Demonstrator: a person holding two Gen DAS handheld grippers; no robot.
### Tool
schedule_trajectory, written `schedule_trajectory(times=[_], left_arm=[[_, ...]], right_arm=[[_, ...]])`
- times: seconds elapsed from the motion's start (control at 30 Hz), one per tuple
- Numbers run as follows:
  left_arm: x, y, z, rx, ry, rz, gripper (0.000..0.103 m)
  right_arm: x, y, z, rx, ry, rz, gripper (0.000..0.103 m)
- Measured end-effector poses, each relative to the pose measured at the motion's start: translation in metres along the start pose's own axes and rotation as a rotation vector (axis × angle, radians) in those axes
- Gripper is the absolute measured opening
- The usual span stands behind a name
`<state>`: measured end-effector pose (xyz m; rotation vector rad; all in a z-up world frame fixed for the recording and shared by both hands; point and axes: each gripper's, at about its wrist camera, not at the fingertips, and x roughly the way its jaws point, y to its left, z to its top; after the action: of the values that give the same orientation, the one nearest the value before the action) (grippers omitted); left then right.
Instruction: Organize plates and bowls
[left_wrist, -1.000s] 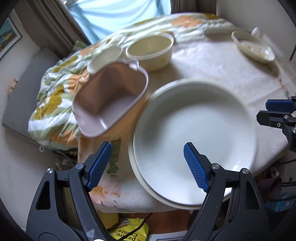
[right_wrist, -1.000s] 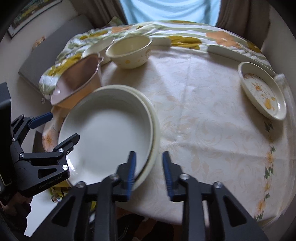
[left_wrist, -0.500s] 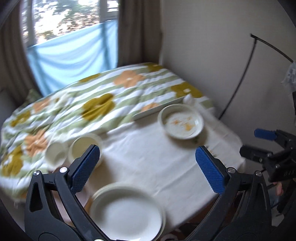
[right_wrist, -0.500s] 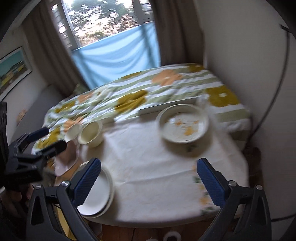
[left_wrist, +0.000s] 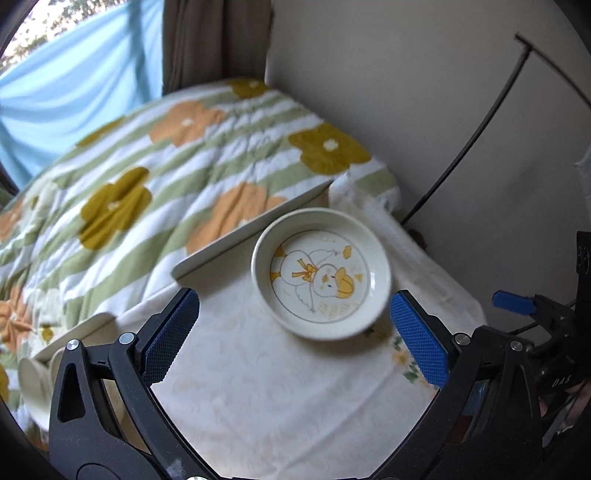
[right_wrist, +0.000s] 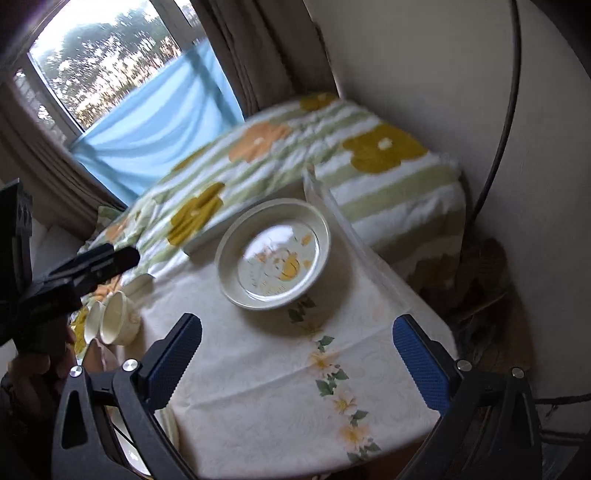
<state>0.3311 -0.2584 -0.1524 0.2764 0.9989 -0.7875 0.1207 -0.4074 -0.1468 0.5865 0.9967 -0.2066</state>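
Note:
A cream dish with a yellow duck picture (left_wrist: 320, 274) (right_wrist: 274, 249) sits on the table's far right part, near the wall. My left gripper (left_wrist: 295, 339) hangs above the cloth just in front of the dish, jaws wide open and empty. My right gripper (right_wrist: 297, 360) is also open and empty, farther back from the dish over the flowered border of the cloth. Two cream bowls (right_wrist: 118, 319) stand at the table's left side in the right wrist view. A plate rim (right_wrist: 129, 448) peeks out behind the right gripper's left finger.
The table wears a pale tablecloth (left_wrist: 280, 398). A flowered green-striped quilt (left_wrist: 155, 162) lies behind the table, under a window with a blue sheet (right_wrist: 147, 122). A pale wall (left_wrist: 424, 110) with a thin black cable stands at the right. The other gripper (left_wrist: 532, 314) shows at the right edge.
Both grippers left the stacked white plates at the table's left and swung right towards the duck dish. The right gripper's jaws went from nearly shut to wide open; the left widened too.

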Motion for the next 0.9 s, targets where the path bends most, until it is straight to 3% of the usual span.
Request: schedule_trajectory(times=[0.07, 0.17, 0.23, 0.3, 0.33, 0.47, 0.57, 0.9], left_arm=[[0.031, 0.007, 0.008, -0.001, 0.042, -0.007, 0.102], [0.073, 0.016, 0.014, -0.006, 0.112, -0.014, 0.086], [0.101, 0.021, 0.015, -0.011, 0.165, -0.019, 0.076], [0.127, 0.026, 0.015, -0.017, 0.21, -0.021, 0.059], [0.134, 0.028, 0.014, -0.021, 0.226, -0.024, 0.055], [0.156, 0.036, 0.013, -0.03, 0.255, -0.025, 0.045], [0.162, 0.041, 0.012, -0.044, 0.264, -0.037, 0.022], [0.172, 0.047, 0.018, -0.059, 0.254, -0.062, 0.019]], right_arm=[[0.019, -0.004, 0.005, 0.017, 0.023, 0.018, 0.103], [0.052, -0.009, 0.014, 0.036, 0.057, 0.04, 0.099], [0.071, -0.01, 0.018, 0.039, 0.086, 0.06, 0.076], [0.092, -0.012, 0.022, 0.038, 0.117, 0.063, 0.063], [0.099, -0.013, 0.025, 0.039, 0.123, 0.062, 0.057], [0.121, -0.022, 0.031, 0.054, 0.146, 0.07, 0.043], [0.132, -0.025, 0.037, 0.045, 0.155, 0.068, 0.034], [0.148, -0.025, 0.04, 0.02, 0.136, 0.036, 0.019]])
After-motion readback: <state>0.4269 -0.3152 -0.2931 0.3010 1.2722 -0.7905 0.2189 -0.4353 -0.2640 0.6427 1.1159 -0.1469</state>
